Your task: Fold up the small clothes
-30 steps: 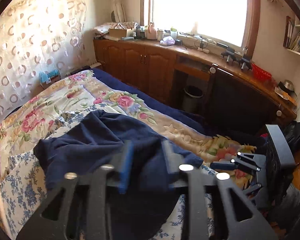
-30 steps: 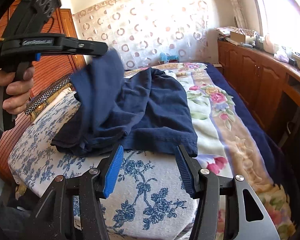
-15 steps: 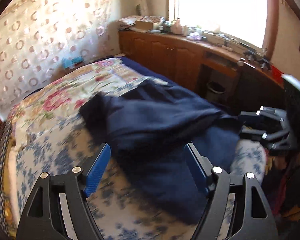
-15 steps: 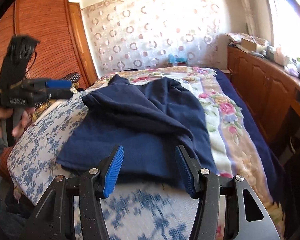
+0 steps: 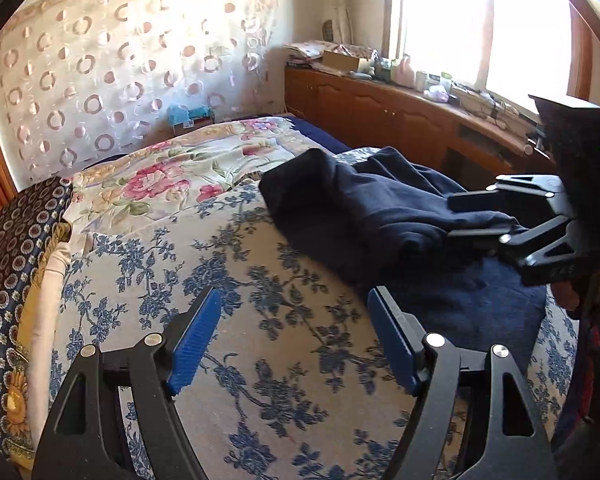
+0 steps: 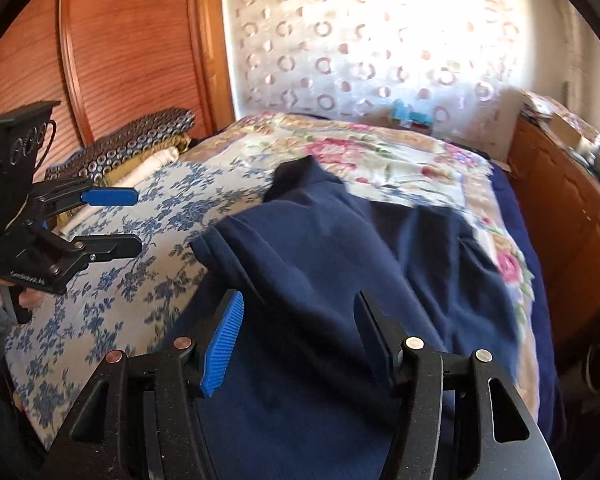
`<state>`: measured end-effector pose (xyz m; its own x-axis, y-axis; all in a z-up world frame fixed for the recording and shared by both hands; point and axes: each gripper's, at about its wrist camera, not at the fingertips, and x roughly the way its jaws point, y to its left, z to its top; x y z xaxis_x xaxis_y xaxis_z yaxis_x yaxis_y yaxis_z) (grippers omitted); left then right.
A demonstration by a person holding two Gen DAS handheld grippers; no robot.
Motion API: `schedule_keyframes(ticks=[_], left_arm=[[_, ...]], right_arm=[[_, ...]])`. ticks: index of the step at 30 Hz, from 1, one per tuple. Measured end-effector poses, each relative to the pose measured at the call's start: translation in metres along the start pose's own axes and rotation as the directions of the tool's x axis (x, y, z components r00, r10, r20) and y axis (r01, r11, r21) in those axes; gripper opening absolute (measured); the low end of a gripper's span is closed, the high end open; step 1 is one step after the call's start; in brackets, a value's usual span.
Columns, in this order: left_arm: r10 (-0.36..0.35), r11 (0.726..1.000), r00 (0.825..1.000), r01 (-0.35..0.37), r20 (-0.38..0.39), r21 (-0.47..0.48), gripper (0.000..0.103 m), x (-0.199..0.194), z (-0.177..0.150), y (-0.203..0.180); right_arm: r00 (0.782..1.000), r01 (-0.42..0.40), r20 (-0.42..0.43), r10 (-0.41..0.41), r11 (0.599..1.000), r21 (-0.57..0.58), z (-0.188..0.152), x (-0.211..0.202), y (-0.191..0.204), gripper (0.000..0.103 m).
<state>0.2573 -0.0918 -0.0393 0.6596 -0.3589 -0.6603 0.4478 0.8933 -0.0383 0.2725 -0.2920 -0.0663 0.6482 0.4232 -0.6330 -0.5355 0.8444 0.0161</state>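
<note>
Navy garment (image 5: pixel 380 208), rumpled, seemingly half-folded, left hand-held gripper (image 5: pixel 296 344) wide, empty, right hand-held gripper (image 6: pixel 300 336) opening, empty.

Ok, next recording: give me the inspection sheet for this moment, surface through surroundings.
Surface: bed with blue-floral white cover.
Job's things: navy blue cloth garment lying rumpled, partly folded over itself.
Clutter: stack of patterned folded fabrics at the bed's edge.
Grippers: left gripper open over bare cover; right gripper jaws opening over the garment, nothing pinched.
Cables: nothing seen on the bed.
Surroundings: circle-patterned curtain, wooden cabinets, bright window.
</note>
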Motion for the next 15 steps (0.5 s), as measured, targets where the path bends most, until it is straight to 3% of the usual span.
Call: schedule_keyframes(ticks=[6,12,14,15], left_arm=[[-0.018,1.0,1.0,0.018,0.013,-0.023,0.077,0.003,-0.007,0.012],[-0.038,0.999,0.999,0.038,0.009,-0.029,0.077,0.006,-0.012,0.014],[-0.035,0.999,0.999,0.035,0.002,-0.023,0.077,0.007,-0.015,0.014],[-0.035,0.999,0.999,0.035,0.001,-0.021,0.077,0.008,-0.015,0.014]], right_arm=[[0.999,-0.011,-0.045,0.008,0.998,-0.069,0.013,0.029,0.014,0.061],[0.996,0.028,-0.083,-0.038,0.993,-0.117,0.024,0.052,0.019,0.061],[0.996,0.001,-0.085,-0.009,0.996,-0.085,0.029,0.053,0.01,0.044],[0.996,-0.014,-0.086,0.008,0.997,-0.073,0.031,0.054,0.007,0.018]])
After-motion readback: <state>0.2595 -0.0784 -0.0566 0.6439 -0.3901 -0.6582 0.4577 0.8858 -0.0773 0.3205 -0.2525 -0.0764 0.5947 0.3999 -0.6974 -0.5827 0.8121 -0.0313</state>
